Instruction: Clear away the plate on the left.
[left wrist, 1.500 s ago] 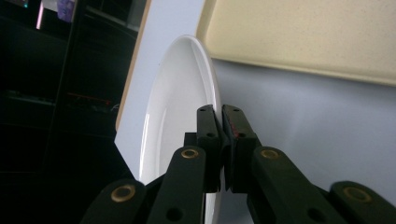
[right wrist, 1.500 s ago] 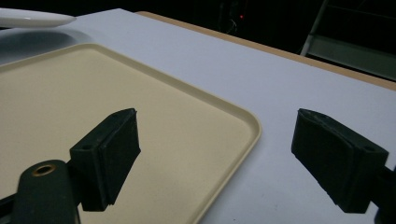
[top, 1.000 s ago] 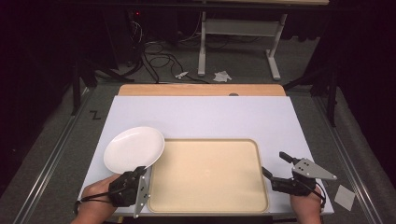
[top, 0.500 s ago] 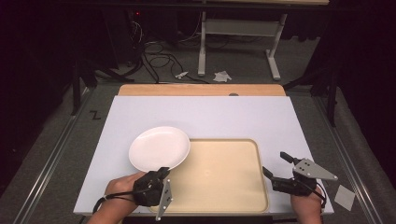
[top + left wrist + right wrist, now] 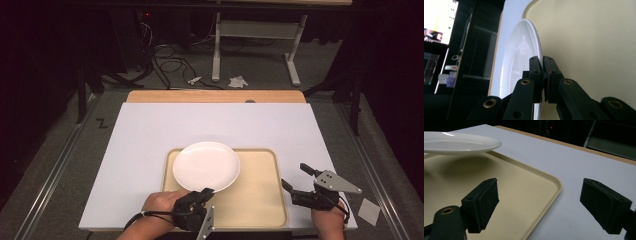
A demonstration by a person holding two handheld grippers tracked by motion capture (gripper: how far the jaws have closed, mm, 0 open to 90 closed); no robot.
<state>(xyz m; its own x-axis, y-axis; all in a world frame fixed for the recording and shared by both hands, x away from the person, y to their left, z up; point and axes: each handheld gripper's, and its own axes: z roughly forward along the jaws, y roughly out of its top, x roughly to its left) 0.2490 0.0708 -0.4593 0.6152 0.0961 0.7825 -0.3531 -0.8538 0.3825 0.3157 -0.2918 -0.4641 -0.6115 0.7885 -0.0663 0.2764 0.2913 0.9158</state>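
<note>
The round white plate [image 5: 206, 166] is held up over the flat tan plastic tray [image 5: 260, 200], above the tray's far left part. In the right gripper view the plate [image 5: 461, 143] floats clear above the tray [image 5: 524, 195] with a dark shadow under it — so it is not set down yet.

The left gripper [image 5: 204, 192] has its jaws pinched tight on the plate's near edge. In the left gripper view the two black pads press together on the thin white rim [image 5: 537, 53], with the tray's tan floor [image 5: 594, 45] just behind the plate.

The right gripper [image 5: 296, 176] waits by the tray's right edge. Its jaws stand wide apart and hold nothing; the tray's corner and the white table top [image 5: 579, 165] show between them.

My guess is that the job is to put the plate on the tray. The picking up is done, and the plate is already over the tray. What is left looks small — bring the plate down flat onto the tray's floor, let the jaws go, and pull the left gripper away. The plate's far edge reaches just past the tray's far rim, so it may need to come a little nearer first.
</note>
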